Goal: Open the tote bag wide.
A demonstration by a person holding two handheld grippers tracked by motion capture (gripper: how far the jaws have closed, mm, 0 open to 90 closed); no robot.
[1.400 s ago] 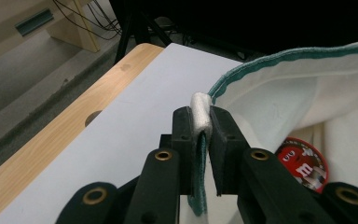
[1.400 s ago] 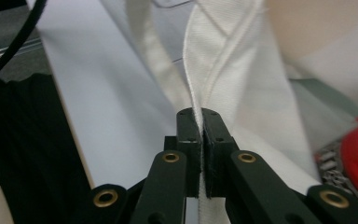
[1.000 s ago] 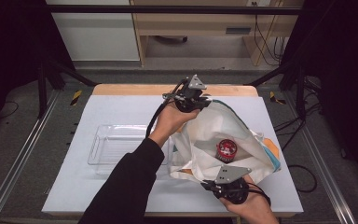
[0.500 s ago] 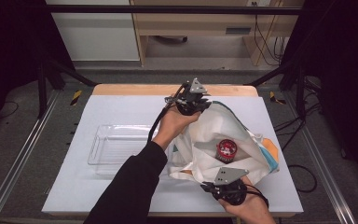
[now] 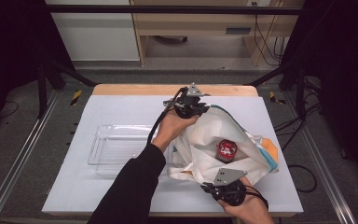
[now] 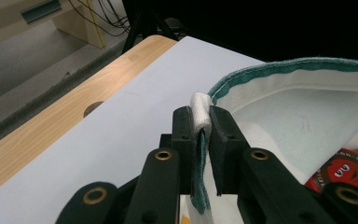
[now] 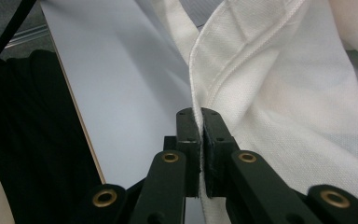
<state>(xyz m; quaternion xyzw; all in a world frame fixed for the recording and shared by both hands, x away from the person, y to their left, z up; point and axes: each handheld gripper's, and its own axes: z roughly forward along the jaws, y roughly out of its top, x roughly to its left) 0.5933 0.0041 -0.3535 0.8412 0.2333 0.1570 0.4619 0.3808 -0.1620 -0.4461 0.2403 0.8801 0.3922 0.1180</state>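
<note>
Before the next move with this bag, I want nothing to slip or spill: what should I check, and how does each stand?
1. Left gripper clamped on the bag rim: ok.
2. Right gripper clamped on the bag's white cloth: ok.
3. Bag mouth held open between them: ok.
4. Red round tin lying inside the bag: ok.
5. Clear tray apart from the bag: cannot tell, the forearm hides where they meet.

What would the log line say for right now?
left tool: shut on bag rim | right tool: shut on bag rim | red tin: inside bag | tray: beside bag
</note>
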